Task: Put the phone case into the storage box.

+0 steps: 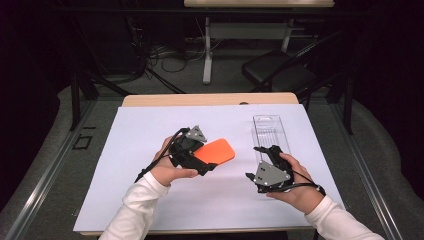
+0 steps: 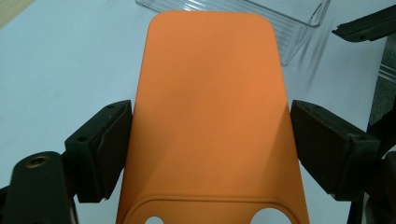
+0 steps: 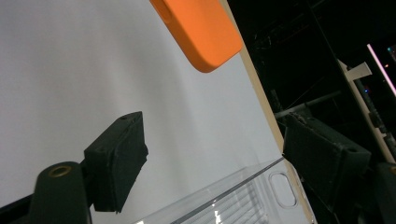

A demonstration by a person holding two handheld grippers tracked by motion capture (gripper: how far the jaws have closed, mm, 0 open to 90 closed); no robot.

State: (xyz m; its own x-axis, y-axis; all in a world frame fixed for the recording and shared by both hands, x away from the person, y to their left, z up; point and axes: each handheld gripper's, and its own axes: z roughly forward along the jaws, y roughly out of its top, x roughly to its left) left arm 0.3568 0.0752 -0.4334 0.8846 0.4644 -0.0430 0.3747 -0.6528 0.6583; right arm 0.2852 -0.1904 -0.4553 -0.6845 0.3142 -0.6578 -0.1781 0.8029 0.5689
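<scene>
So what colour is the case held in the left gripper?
Plain orange case, no pattern, matte finish. It shows best in the left gripper view, between the black jaws.

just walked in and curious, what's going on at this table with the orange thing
A person works at a table covered with white paper, a two-jaw gripper in each hand. The left gripper holds an orange phone case by its sides, lifted above the paper. The right gripper is open with nothing between its jaws, hovering over a clear plastic packaging tray lying on the paper to the right.
</scene>
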